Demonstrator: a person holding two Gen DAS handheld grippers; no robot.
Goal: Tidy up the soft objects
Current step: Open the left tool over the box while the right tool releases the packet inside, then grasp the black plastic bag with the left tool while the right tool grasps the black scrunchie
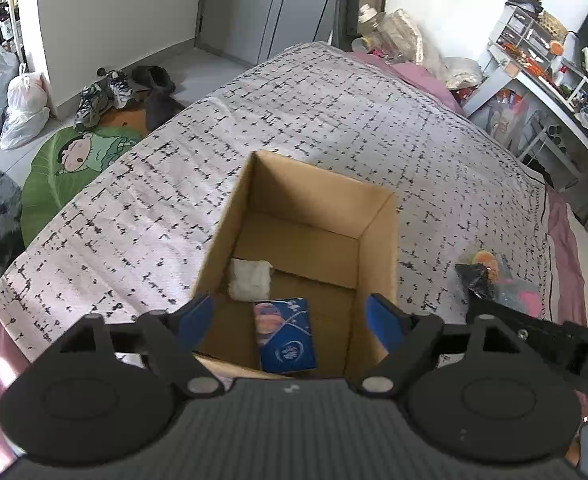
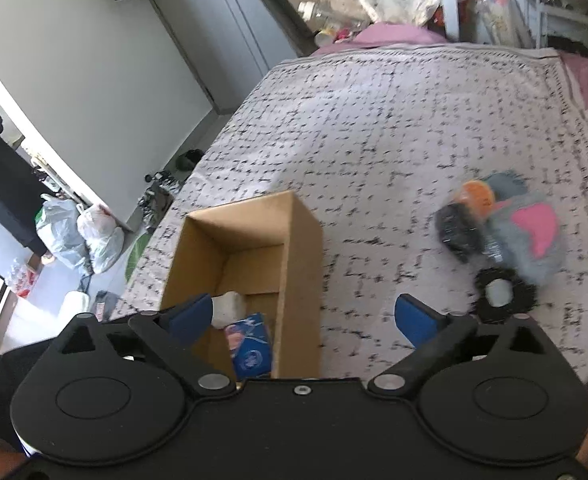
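An open cardboard box point(image 1: 378, 248) stands on the bed; it also shows in the right wrist view point(image 2: 300, 264). Inside lie a white soft wad point(image 1: 250, 279) point(image 2: 226, 307) and a blue tissue pack point(image 1: 286, 334) point(image 2: 250, 346). My left gripper point(image 1: 291, 320) is open and empty, above the box's near end. My right gripper point(image 2: 304, 318) is open and empty, over the box's right wall. A pile of soft things point(image 2: 506, 224), grey, pink, orange and black, lies on the bed to the right; in the left wrist view the pile point(image 1: 490, 276) is partly hidden by the right gripper's body.
The bed has a white cover with black marks point(image 1: 314, 120) point(image 2: 394, 128). Shoes point(image 1: 105, 96), a green mat point(image 1: 73, 168) and plastic bags point(image 1: 21, 108) lie on the floor to the left. A cluttered white shelf point(image 1: 542, 64) stands at the far right.
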